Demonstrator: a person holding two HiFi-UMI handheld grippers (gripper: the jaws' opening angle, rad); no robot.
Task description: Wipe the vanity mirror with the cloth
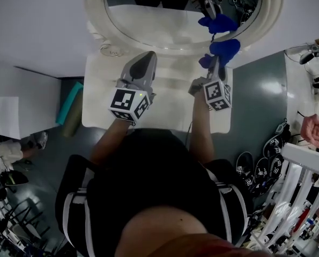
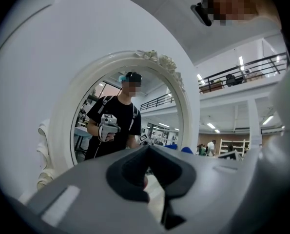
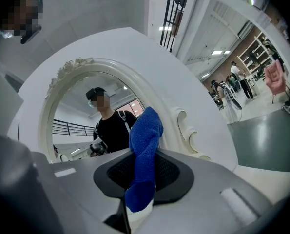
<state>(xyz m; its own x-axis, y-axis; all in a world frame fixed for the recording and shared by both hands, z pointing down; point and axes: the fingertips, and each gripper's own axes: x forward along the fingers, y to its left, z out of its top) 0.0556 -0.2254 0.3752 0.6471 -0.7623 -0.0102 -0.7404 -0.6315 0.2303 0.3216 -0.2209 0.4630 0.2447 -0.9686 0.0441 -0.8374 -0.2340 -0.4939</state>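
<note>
The oval vanity mirror (image 1: pixel 164 20) in its white carved frame (image 1: pixel 103 20) stands at the back of a white vanity top (image 1: pixel 164 106). My right gripper (image 1: pixel 217 63) is shut on a blue cloth (image 1: pixel 223 49), held up by the frame's lower right rim; whether it touches, I cannot tell. The cloth's reflection (image 1: pixel 218 23) shows in the glass. In the right gripper view the cloth (image 3: pixel 145 150) sticks up from the right gripper (image 3: pixel 141 179) before the mirror (image 3: pixel 81 126). My left gripper (image 1: pixel 145 60) is shut and empty, pointing at the mirror (image 2: pixel 130 116) from the left gripper (image 2: pixel 147 152).
A small glass object (image 1: pixel 112 51) sits at the frame's lower left. A teal roll (image 1: pixel 69 103) lies on the floor left of the vanity. Shoes and cables (image 1: pixel 256 170), a white rack (image 1: pixel 304 197) and a pink chair (image 1: pixel 316 130) stand to the right.
</note>
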